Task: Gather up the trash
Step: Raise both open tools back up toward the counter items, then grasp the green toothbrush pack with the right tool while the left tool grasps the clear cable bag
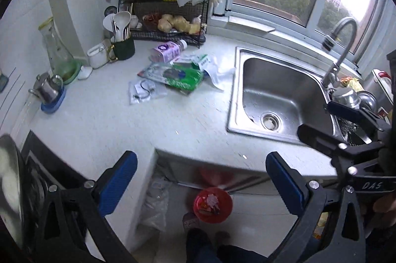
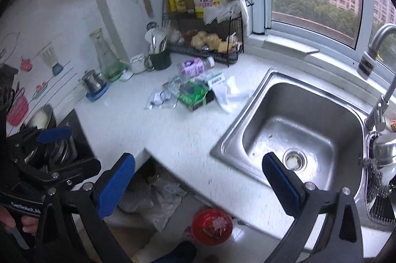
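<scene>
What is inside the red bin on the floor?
The red bin holds some trash: red wrapper pieces and something pale and crumpled on top. Anything underneath that top layer is covered and cannot be seen.

A heap of trash lies on the white desk [image 1: 104, 119] between the wire rack and the sink. A purple-labelled plastic bottle [image 1: 167, 51] lies on its side at the back. In front of it sit a green packet [image 1: 184, 78], a crumpled white wrapper [image 1: 215, 72] and a clear plastic bag [image 1: 144, 91]. A red bin [image 1: 212, 204] stands on the floor below the desk edge, with scraps inside.
</scene>
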### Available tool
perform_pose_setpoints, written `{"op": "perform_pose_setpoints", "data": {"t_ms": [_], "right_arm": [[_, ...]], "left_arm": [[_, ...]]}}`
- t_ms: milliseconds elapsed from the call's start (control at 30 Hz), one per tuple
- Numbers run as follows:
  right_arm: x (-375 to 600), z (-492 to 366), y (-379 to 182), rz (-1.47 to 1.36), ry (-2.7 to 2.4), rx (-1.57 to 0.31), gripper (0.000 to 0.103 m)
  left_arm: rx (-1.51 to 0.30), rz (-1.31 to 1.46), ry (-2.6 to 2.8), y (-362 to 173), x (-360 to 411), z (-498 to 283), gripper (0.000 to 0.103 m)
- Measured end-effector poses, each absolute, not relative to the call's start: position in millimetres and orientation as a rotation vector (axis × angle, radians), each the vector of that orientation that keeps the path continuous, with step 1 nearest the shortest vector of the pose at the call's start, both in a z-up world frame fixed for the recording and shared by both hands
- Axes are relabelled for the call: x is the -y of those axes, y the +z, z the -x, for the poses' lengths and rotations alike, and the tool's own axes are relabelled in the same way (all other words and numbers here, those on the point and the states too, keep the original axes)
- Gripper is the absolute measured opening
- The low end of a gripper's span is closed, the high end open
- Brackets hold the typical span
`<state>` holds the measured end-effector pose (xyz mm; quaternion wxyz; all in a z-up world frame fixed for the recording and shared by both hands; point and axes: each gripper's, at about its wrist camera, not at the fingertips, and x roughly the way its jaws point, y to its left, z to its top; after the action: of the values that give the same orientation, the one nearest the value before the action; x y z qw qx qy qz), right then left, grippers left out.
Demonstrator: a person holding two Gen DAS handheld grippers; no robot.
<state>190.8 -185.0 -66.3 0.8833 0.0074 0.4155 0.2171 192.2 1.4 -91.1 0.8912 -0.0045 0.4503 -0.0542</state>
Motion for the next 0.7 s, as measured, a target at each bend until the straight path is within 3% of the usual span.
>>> {"op": "perform_pose_setpoints", "data": {"t_ms": [233,700], "right_arm": [[160,-247,-70,-0.027,0.403,-0.860,0.102],[76,-346,-102,0.063,0.451,-0.988,0.102]], "left_arm": [[-0.952,-0.012,-0.139,-96,-36,-256,0.103],[-1.108,0.113,-0.082,-160,-126,-374,0.103]]}}
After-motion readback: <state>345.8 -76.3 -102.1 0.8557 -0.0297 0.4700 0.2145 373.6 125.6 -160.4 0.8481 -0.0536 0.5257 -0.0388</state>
